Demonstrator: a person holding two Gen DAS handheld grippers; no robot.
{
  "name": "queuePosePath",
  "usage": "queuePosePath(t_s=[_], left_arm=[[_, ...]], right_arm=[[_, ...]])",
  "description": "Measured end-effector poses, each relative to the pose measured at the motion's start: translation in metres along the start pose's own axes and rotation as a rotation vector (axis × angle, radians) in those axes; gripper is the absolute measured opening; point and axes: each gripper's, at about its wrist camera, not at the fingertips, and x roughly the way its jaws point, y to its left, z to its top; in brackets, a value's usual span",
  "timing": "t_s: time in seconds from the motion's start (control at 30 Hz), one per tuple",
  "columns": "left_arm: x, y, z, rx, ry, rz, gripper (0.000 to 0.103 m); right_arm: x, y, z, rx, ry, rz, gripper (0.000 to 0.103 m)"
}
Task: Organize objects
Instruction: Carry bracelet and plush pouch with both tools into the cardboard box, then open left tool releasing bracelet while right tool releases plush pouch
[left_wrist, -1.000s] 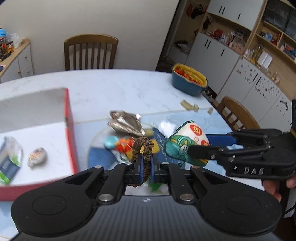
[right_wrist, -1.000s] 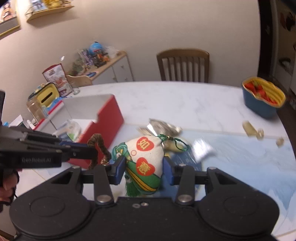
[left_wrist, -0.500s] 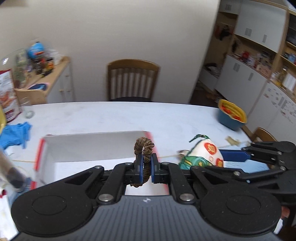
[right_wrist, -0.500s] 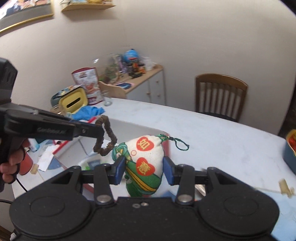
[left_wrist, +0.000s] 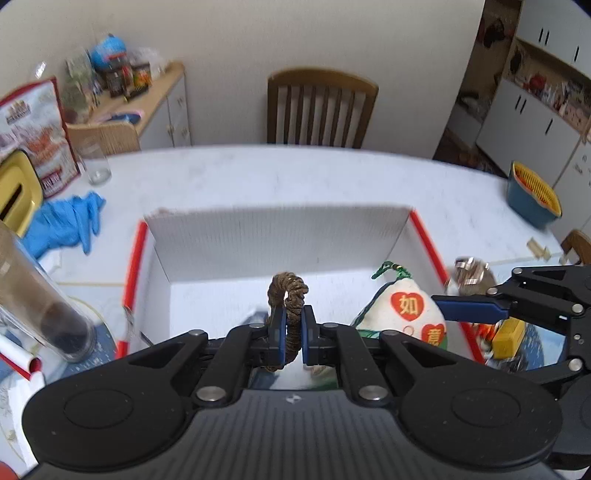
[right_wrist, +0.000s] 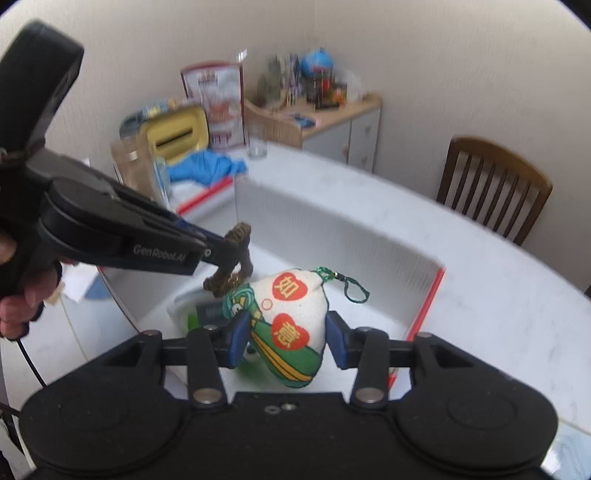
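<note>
Change since a second ago: both grippers have swung away from the blue mat with its clutter and now hang over the red-edged box (left_wrist: 424, 229), each with the same load as before.
Left gripper (left_wrist: 293, 334): jaws narrow, pinched onto the brown hair tie (left_wrist: 288, 295), which stands up as a loop above the blue pads (left_wrist: 281, 332).
Hair tie position: in the air over the box's white floor, near its middle; in the right wrist view the hair tie (right_wrist: 236, 254) hangs just beside the top of the pouch, and contact cannot be told.
Right gripper (right_wrist: 282, 341): jaws part-way open, pressed against both sides of the cloth pouch (right_wrist: 291, 325).
Pouch: cream and green, two red hearts with characters, a green cord loop (right_wrist: 351, 288) trailing from its tip; from the left wrist view the pouch (left_wrist: 406, 314) sits over the right side of the box, near the red wall.
Box: white inside, tall back wall, standing on the white marbled table (left_wrist: 295, 177).
Inside the box: something green and white lies under the pouch, too blurred to name.
Table, left of box: blue glove (left_wrist: 62, 221), drinking glass (left_wrist: 94, 162), yellow tissue box (left_wrist: 14, 192), clear tall container (left_wrist: 40, 306).
Table, far right: blue bowl (left_wrist: 532, 195) with a yellow strainer.
Beyond the table: wooden chair (left_wrist: 319, 107).
</note>
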Motion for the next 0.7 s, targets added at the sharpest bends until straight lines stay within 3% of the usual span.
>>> queuePosePath(t_s=[0.43,0.53,0.63,0.7], left_arm=[[0.050,-0.004,-0.026,0.030,0.164,-0.059,0.008],[0.054,-0.005,-0.028,0.038,0.174,-0.052,0.008],[0.055,-0.008,-0.030,0.045,0.176,-0.042,0.008],[0.054,-0.008,-0.032,0.045,0.178,-0.042,0.008]], right_arm=[[0.018,0.007,-0.022,-0.036,0.080,-0.004,0.042],[0.018,0.007,-0.023,-0.043,0.081,-0.007,0.049],[0.016,0.006,-0.024,-0.036,0.067,-0.005,0.062],[0.014,0.006,-0.025,-0.031,0.060,-0.002,0.063]])
